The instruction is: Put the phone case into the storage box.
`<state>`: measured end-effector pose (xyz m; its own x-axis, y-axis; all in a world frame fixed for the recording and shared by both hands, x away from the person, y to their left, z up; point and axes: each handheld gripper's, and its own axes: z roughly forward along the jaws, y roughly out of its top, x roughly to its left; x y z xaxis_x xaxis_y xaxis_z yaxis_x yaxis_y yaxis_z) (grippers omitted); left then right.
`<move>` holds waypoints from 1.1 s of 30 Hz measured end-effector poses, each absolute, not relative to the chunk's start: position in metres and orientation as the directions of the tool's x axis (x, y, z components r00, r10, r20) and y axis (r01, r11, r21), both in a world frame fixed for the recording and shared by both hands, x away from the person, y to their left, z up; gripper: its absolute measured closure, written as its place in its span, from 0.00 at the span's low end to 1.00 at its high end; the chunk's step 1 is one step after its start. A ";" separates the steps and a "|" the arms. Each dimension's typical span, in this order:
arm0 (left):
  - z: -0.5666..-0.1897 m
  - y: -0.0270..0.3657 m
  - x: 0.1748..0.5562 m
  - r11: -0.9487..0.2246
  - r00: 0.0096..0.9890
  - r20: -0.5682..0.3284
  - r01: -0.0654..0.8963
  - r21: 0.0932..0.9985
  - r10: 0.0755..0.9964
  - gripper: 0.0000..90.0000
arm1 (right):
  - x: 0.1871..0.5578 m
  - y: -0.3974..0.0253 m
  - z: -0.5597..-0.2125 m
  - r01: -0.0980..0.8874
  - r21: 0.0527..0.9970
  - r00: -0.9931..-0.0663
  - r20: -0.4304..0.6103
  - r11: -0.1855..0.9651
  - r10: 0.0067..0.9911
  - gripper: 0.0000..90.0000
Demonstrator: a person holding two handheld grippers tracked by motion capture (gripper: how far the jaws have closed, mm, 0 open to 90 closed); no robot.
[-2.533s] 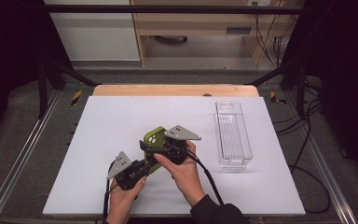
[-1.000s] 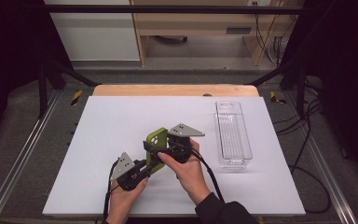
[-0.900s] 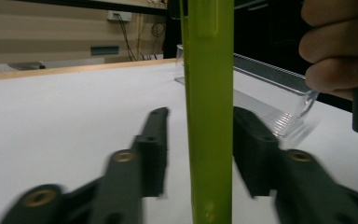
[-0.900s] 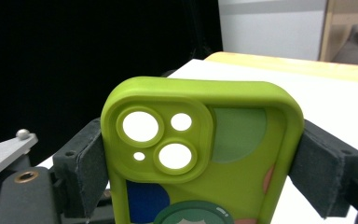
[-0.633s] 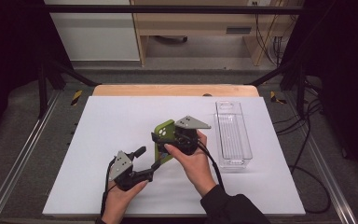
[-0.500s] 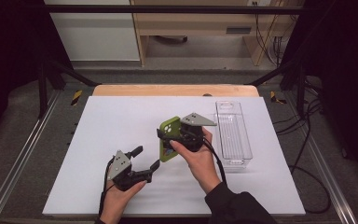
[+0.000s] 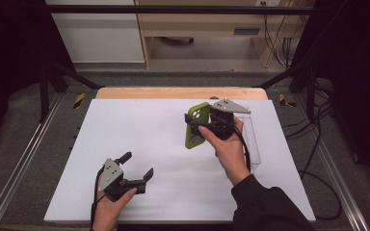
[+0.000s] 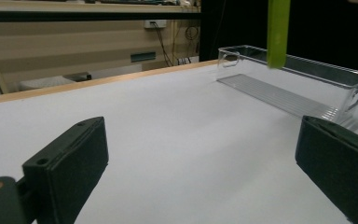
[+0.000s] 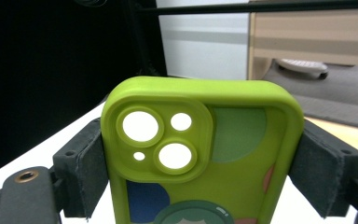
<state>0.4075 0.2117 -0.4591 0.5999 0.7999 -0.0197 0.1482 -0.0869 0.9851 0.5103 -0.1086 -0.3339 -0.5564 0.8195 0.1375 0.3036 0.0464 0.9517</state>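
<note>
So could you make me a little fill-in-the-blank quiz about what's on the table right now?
1. The right tool grips a ____ phone case.
2. The left tool has its jaws ____.
3. The clear tray holds ____.
4. The case's camera cutout shows ____ large round holes.

Missing words: green; open; nothing; two

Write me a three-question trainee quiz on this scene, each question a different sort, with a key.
1. True or false: the right gripper holds the green phone case by its two long sides.
2. Multiple choice: the left gripper is A) open and holding nothing, B) shut on the phone case, C) resting inside the clear tray.
3. Fill in: the clear tray holds ____.

Key:
1. True; the right gripper view shows a jaw pressed on each side.
2. A; its jaws stand wide apart over the white table.
3. Nothing.
</note>
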 end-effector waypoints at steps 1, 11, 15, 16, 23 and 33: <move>-0.459 0.214 0.407 -0.086 0.596 -0.021 0.151 0.985 0.802 0.02 | 0.513 -0.114 -0.329 0.298 0.953 -0.549 0.127 0.052 0.826 0.18; -0.462 0.228 0.408 -0.048 0.547 -0.036 0.139 0.989 0.836 0.03 | 0.538 -0.152 -0.311 0.253 0.961 -0.446 0.013 0.112 0.895 0.18; -0.463 0.229 0.408 -0.052 0.546 -0.034 0.143 0.988 0.837 0.03 | 0.551 -0.165 -0.310 0.241 0.962 -0.393 -0.022 0.126 0.919 0.18; -0.463 0.228 0.409 -0.053 0.545 -0.035 0.145 0.988 0.838 0.03 | 0.553 -0.167 -0.310 0.242 0.962 -0.386 -0.024 0.126 0.922 0.18; -0.465 0.229 0.410 -0.060 0.546 -0.036 0.156 0.986 0.837 0.03 | 0.570 -0.179 -0.309 0.229 0.962 -0.333 -0.066 0.149 0.941 0.18; -0.465 0.226 0.410 -0.074 0.552 -0.022 0.152 0.986 0.834 0.03 | 0.586 -0.196 -0.318 0.238 0.963 -0.260 -0.061 0.125 0.964 0.18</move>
<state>0.4097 0.2262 -0.4647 0.5516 0.8338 -0.0224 0.1522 -0.0742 0.9856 0.5861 -0.1958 -0.3177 -0.2600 0.9637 -0.0607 0.2382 0.1250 0.9631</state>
